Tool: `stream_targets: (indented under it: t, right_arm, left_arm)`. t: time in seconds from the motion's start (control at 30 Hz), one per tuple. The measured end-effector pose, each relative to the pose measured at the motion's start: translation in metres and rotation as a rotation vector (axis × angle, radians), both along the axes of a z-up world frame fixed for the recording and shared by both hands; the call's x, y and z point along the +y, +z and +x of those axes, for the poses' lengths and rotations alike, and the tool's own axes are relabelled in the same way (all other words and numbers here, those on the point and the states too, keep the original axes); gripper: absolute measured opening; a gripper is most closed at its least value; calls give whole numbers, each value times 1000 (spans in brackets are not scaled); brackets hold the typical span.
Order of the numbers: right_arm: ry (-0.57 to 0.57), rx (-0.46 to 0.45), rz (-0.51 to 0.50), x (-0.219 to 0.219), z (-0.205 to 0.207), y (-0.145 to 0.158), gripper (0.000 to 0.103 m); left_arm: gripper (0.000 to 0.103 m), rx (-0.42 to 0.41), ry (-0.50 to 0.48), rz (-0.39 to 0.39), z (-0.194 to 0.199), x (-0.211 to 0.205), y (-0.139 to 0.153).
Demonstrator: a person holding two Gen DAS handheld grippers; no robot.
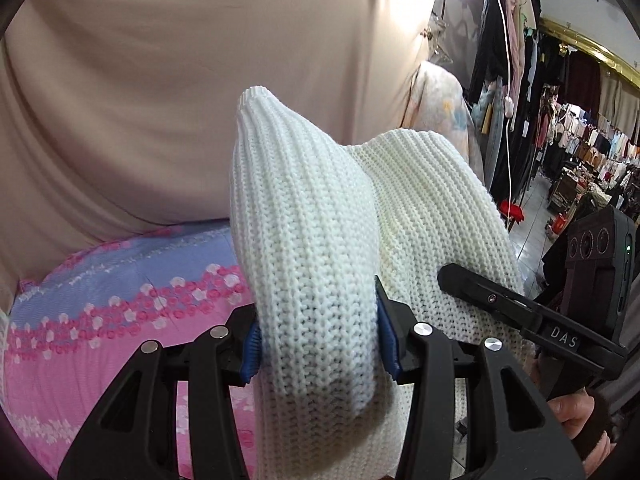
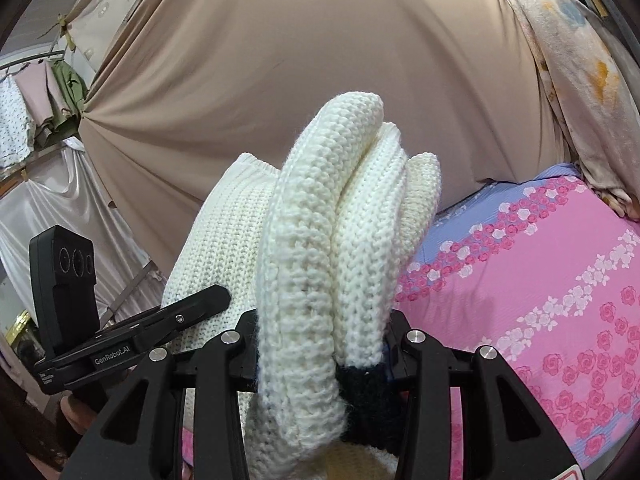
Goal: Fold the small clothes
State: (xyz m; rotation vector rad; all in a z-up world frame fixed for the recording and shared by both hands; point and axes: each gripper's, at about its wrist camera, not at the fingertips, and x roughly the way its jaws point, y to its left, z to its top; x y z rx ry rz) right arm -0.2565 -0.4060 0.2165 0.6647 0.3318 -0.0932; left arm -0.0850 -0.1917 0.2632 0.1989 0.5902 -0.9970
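A beige curtain point(image 1: 140, 80) hangs behind the bed, whose pink and lilac rose-print sheet point(image 2: 540, 280) spreads below. Lifted clear above the sheet is the white chunky-knit sweater point(image 1: 320, 240), bunched in thick folds and stretched between both tools. The left tongs point(image 1: 318, 348) are clamped, part-open, on one ribbed fold; the right tongs point(image 2: 320, 352) likewise squeeze several stacked folds with a dark trim point(image 2: 368, 392).
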Motion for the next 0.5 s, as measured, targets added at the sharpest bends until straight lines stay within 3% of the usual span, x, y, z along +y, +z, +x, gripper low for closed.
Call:
stream_targets:
  t: [0.5]
  right_arm:
    - [82, -51, -167, 115, 87, 64, 40]
  left_arm:
    - [45, -39, 48, -135, 68, 124, 36]
